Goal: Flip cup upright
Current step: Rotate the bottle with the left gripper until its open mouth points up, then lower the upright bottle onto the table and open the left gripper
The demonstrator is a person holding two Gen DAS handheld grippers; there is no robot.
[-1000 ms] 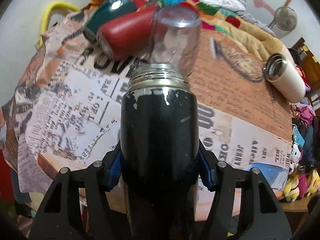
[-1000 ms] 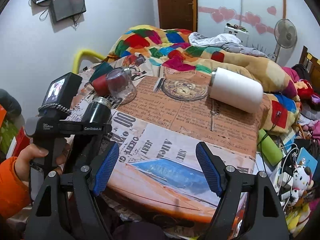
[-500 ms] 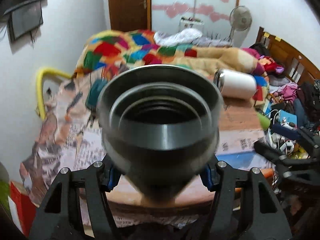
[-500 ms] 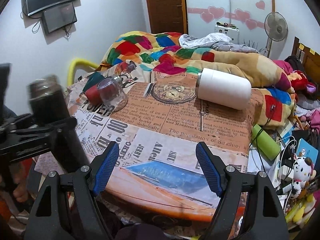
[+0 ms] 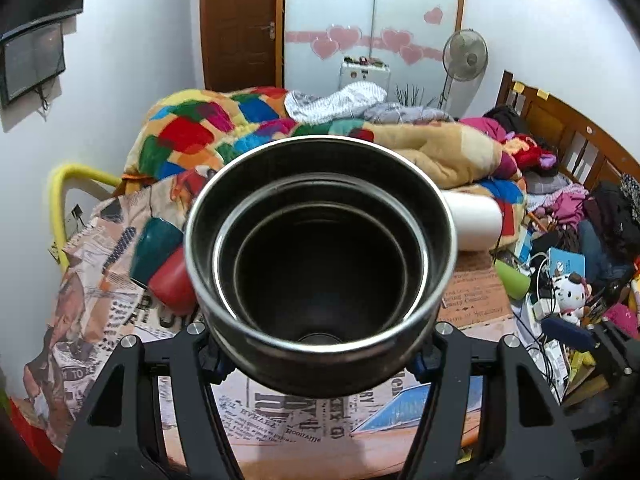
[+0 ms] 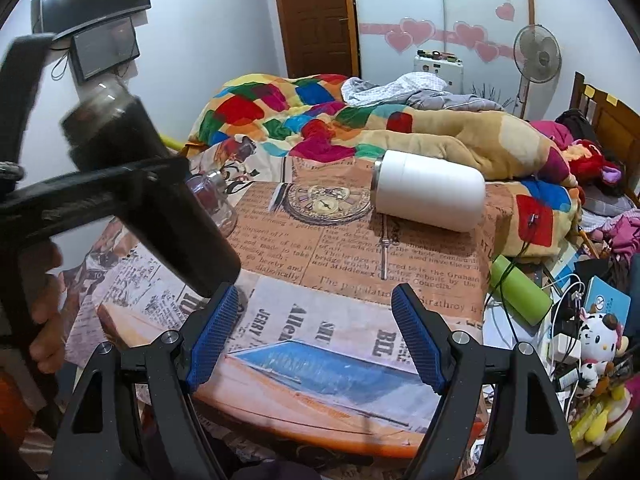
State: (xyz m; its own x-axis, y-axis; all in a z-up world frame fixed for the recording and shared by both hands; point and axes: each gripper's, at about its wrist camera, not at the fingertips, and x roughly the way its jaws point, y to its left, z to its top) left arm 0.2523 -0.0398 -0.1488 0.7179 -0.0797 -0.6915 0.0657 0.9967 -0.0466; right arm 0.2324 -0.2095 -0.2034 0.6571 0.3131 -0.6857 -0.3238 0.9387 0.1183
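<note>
My left gripper is shut on a black steel cup, held in the air above the table with its open mouth facing the camera. In the right wrist view the same cup shows tilted, mouth up and to the left, its base near the table's front left, clamped by the left gripper. My right gripper is open and empty, low over the front edge of the newspaper-print table.
A white cup lies on its side at the table's back right. A clear glass cup stands mouth-down at the back left, beside a red cup and a teal cup lying down. A bed with blankets lies behind; clutter fills the right.
My left gripper has lifted the black cup off the table and turned it, so its mouth now faces the camera. The right gripper has stayed open and nearly still.
</note>
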